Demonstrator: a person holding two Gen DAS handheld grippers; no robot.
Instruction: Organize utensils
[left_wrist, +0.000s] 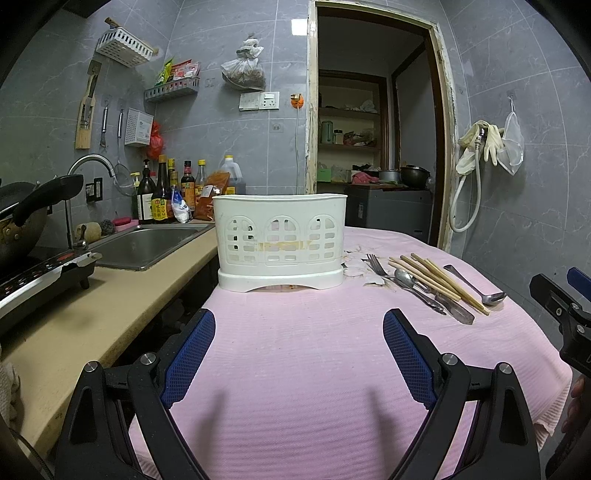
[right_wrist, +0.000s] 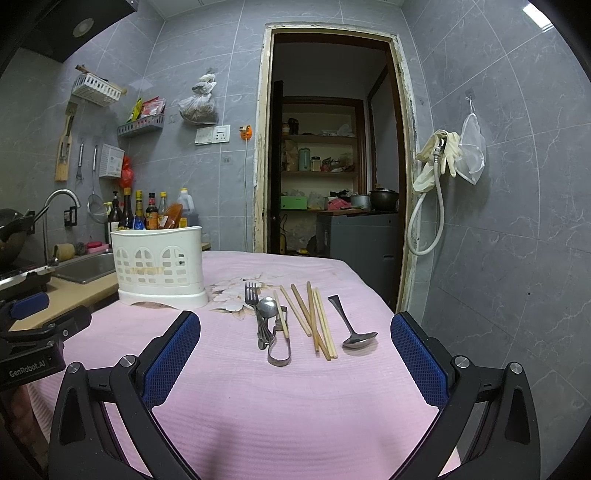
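A white slotted utensil holder (left_wrist: 280, 243) (right_wrist: 159, 266) stands on the pink tablecloth (left_wrist: 295, 350) (right_wrist: 295, 398). To its right lie a fork (right_wrist: 252, 295), a small spoon (right_wrist: 266, 308), a metal peeler (right_wrist: 279, 343), several wooden chopsticks (right_wrist: 314, 317) (left_wrist: 439, 277) and a big spoon (right_wrist: 354, 332) (left_wrist: 484, 291). My left gripper (left_wrist: 299, 325) hangs open in front of the holder with nothing in it. Short of the utensils, my right gripper (right_wrist: 295, 328) is open and holds nothing; it also shows at the right edge of the left wrist view.
Left of the table runs a beige counter (left_wrist: 74, 325) with a steel sink (left_wrist: 147, 247), a faucet (left_wrist: 88, 162), a wok on a cooktop (left_wrist: 22, 221) and sauce bottles (left_wrist: 166, 195). An open doorway (right_wrist: 332, 166) lies beyond the table's far edge. Grey tiled wall (right_wrist: 517, 221) stands to the right.
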